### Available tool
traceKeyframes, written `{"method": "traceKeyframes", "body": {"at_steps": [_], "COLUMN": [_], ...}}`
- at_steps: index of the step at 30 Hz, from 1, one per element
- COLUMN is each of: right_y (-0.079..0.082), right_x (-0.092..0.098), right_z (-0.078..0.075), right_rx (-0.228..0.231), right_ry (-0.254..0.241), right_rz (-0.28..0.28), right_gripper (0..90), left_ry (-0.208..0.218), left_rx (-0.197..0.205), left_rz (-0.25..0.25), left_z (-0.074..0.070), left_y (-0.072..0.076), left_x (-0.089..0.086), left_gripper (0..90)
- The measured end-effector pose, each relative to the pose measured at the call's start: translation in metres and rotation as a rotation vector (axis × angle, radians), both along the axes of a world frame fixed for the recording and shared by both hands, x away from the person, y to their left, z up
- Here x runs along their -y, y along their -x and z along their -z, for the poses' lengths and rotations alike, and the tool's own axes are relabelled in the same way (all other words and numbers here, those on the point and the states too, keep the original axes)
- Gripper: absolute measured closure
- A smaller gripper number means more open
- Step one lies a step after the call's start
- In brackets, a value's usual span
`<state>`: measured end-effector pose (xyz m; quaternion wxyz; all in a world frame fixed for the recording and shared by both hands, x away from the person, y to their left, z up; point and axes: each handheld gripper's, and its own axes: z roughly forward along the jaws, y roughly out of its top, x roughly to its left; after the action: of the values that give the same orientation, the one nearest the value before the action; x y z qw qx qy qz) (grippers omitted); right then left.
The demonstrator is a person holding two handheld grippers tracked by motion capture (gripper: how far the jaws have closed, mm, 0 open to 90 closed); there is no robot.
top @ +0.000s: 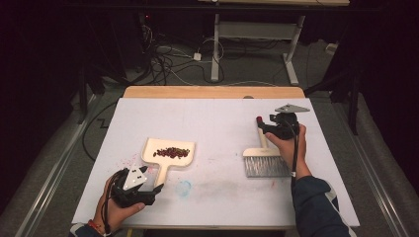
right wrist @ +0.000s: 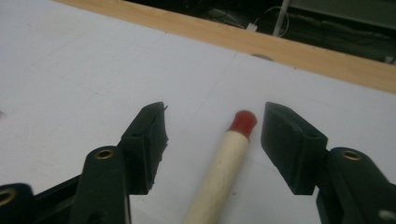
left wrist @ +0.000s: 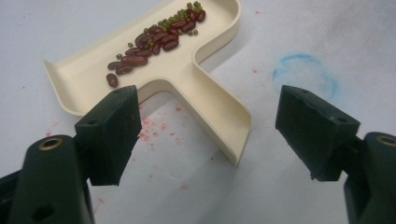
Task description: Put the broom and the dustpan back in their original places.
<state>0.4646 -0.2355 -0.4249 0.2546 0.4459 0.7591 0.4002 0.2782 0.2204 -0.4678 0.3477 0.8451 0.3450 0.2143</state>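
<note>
While the brush (top: pixel 265 157) lies at the table's right with its handle (right wrist: pixel 223 168) running up between the right gripper's (right wrist: pixel 212 140) parted, untouching jaws, the left gripper (left wrist: pixel 205 135) (also open) straddles the dustpan's (left wrist: pixel 154 70) handle nearby.

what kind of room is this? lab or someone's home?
Likely a lab or test bench: a white-covered table, loose cables on the floor, a bare desk frame behind, dark surroundings.

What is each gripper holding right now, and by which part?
Nothing. The right gripper is open around the brush handle, pads clear of it. The left gripper is open over the dustpan handle.
</note>
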Motion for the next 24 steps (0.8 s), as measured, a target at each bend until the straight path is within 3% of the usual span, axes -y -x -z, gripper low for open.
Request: {"method": "traceKeyframes", "body": {"at_steps": [5,7,9,16,19,24], "right_y": [0.009,0.015,0.020,0.031,0.035,0.044], "right_x": [-0.001,-0.001,-0.001,-0.006,-0.008,-0.009], "right_z": [-0.005,-0.007,-0.009,-0.019,-0.023,-0.033], "right_rx": [0.064,0.107,0.119,0.161,0.171,0.203], "right_ry": [-0.001,0.037,0.005,-0.035,-0.036,-0.082], "right_rz": [0.004,0.040,0.028,-0.023,-0.013,-0.026], "right_gripper": [36.5,33.8,32.4,28.2,25.5,25.8], "left_ry": [-0.001,0.001,0.005,-0.005,-0.005,-0.008], "left_rx": [0.003,-0.001,-0.005,0.008,0.011,0.012], "left_rz": [-0.004,-0.005,-0.005,-0.001,-0.007,-0.003], "left_z": [0.000,0.001,0.001,0.000,0.001,0.001], "left_y": [0.000,0.000,0.000,0.001,0.001,0.002], "left_x": [0.001,0.001,0.002,0.005,0.006,0.007], "left_gripper": [21.8,21.8,21.8,21.3,20.6,20.4]}}
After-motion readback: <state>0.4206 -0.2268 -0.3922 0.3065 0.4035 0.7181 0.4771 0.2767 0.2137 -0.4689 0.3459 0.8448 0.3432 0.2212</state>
